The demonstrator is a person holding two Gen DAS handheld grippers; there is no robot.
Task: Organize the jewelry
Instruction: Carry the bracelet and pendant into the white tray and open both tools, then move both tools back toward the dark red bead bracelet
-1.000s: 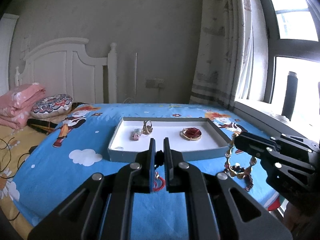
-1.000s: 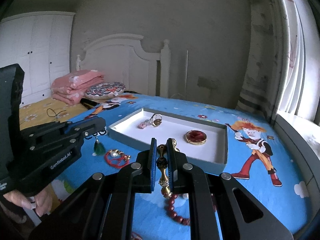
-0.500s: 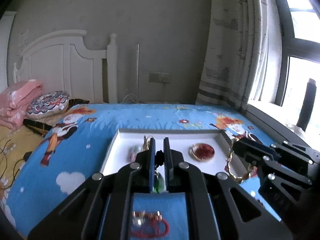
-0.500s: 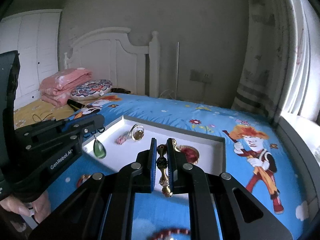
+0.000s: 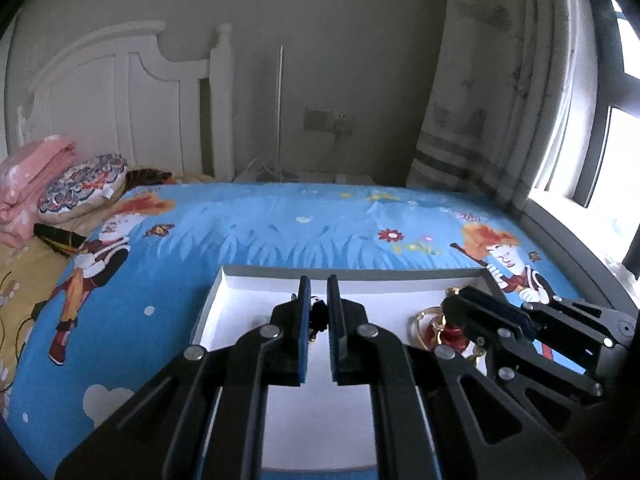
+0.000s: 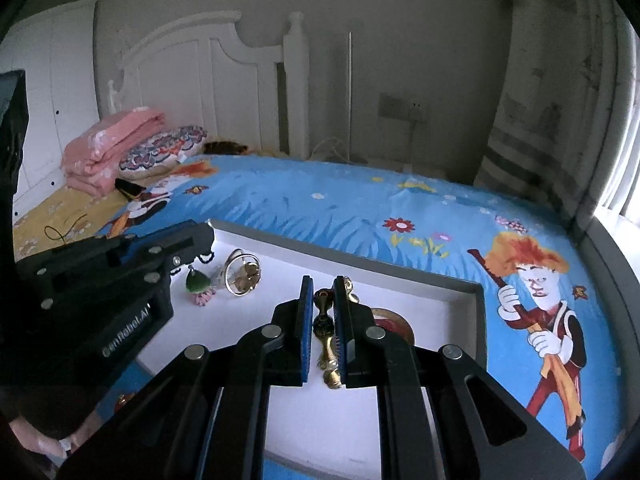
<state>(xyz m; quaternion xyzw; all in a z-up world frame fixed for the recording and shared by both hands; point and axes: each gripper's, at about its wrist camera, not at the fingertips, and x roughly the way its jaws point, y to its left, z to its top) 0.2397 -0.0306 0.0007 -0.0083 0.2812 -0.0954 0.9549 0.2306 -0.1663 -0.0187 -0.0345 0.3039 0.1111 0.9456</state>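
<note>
Bedroom setting: bed (image 5: 280,224) with blue cartoon-print sheet, white headboard at upper left, curtained window at right.

Left wrist view. Item: shallow white tray (image 5: 256,280), grey-rimmed, lying on the bed at lower centre. Left gripper (image 5: 318,304), centre frame, jaws narrow and pinched on a black cord (image 5: 319,314); whatever hangs from it is hidden below the fingers. Right gripper (image 5: 460,304) enters from lower right, over the tray's right side, with a gold-rimmed red brooch (image 5: 444,330) lying under it.

Right wrist view. Right gripper (image 6: 321,312), centre frame, jaws narrow and clamped on a gold chain piece (image 6: 325,328) with a dark bead, its free end hanging below the pads. Left gripper (image 6: 200,240), at left, carries the cord with a green teardrop pendant (image 6: 196,282) dangling over the tray's left part, just beside a pink charm (image 6: 204,299) and a gold-and-silver ring (image 6: 242,276).

Handling, as judged: all pieces light and small. Cord and chain limp, prone to swing and tangle; hold near the top and lower until slack. Pendant stone hard, smooth, likely chippable; carry by its cord.
</note>
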